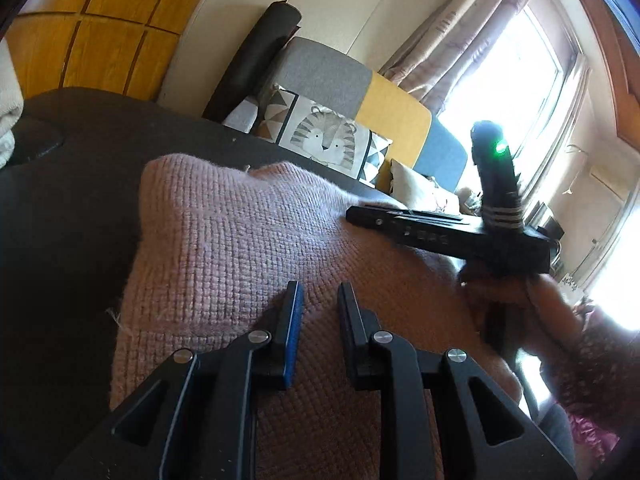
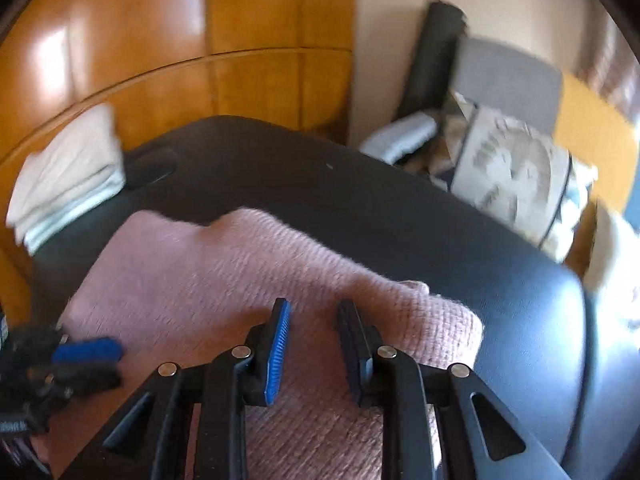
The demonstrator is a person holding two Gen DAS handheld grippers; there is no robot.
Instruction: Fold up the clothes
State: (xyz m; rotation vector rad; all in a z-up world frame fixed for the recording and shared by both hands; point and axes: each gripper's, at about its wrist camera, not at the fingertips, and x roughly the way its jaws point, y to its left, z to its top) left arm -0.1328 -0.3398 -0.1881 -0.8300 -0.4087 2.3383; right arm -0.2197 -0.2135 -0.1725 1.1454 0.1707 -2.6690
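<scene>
A pink knit sweater (image 1: 240, 232) lies folded on a dark padded table (image 1: 80, 200). In the left wrist view my left gripper (image 1: 320, 286) hovers just over the knit, open, with nothing between its fingers. To its right a hand (image 1: 516, 296) holds the right gripper's body (image 1: 460, 234) above the sweater's far side. In the right wrist view the sweater (image 2: 224, 272) fills the middle. My right gripper (image 2: 313, 304) stands open over its near right part, holding nothing. The left gripper (image 2: 86, 362) shows at the lower left edge, over the sweater's left side.
Folded white towels (image 2: 68, 176) sit at the table's far left end. A sofa with a tiger-print cushion (image 1: 324, 140) stands behind the table, with wooden wardrobe doors (image 2: 180, 60) to the left and a bright window (image 1: 516, 80) to the right. The dark tabletop (image 2: 400, 208) surrounds the sweater.
</scene>
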